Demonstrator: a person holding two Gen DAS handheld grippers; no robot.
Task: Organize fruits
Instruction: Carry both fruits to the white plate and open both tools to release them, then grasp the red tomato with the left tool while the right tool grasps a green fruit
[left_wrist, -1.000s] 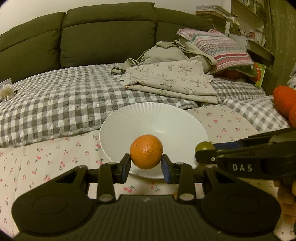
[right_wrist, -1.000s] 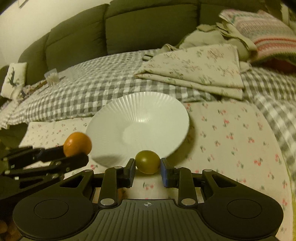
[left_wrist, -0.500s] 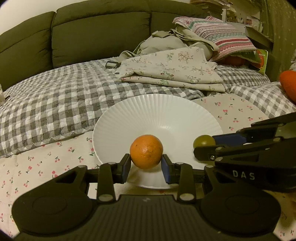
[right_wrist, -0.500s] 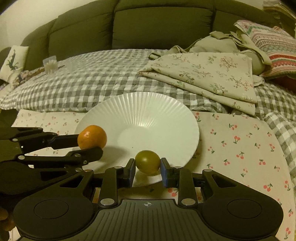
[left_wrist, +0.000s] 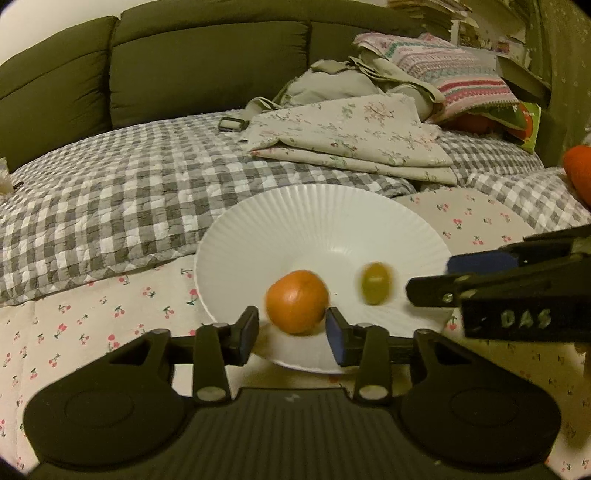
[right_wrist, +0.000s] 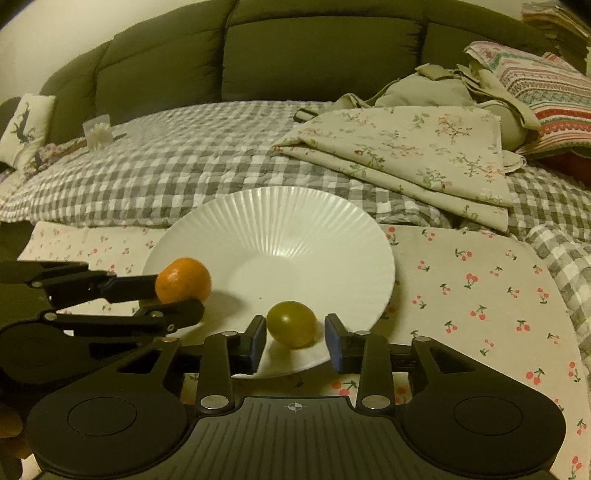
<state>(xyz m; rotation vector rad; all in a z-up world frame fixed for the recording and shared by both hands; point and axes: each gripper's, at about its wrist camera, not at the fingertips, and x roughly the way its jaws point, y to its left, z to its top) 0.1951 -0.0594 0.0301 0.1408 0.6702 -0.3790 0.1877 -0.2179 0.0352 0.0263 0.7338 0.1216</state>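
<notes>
A white ribbed plate (left_wrist: 325, 218) (right_wrist: 280, 221) lies on a cherry-print cloth. An orange tangerine (left_wrist: 297, 301) (right_wrist: 183, 280) sits on the plate's near part, just beyond my left gripper (left_wrist: 291, 330), whose jaws stand open with gaps beside the fruit. A small green fruit (right_wrist: 291, 324) (left_wrist: 376, 282) sits on the plate between the open jaws of my right gripper (right_wrist: 295, 338), free of both pads. Both fruits look slightly blurred. The right gripper also shows at the right of the left wrist view (left_wrist: 430, 284).
The cherry-print cloth (right_wrist: 472, 288) lies on a grey checked quilt (left_wrist: 110, 192). Folded floral fabric (left_wrist: 354, 133), a beige bag and a striped pillow (left_wrist: 461, 74) lie behind. A green sofa back (left_wrist: 184, 62) stands beyond. An orange object (left_wrist: 580, 173) is at the far right.
Both grippers have opened and let go of their fruits over the plate. The tangerine and the green fruit now rest on the plate.
</notes>
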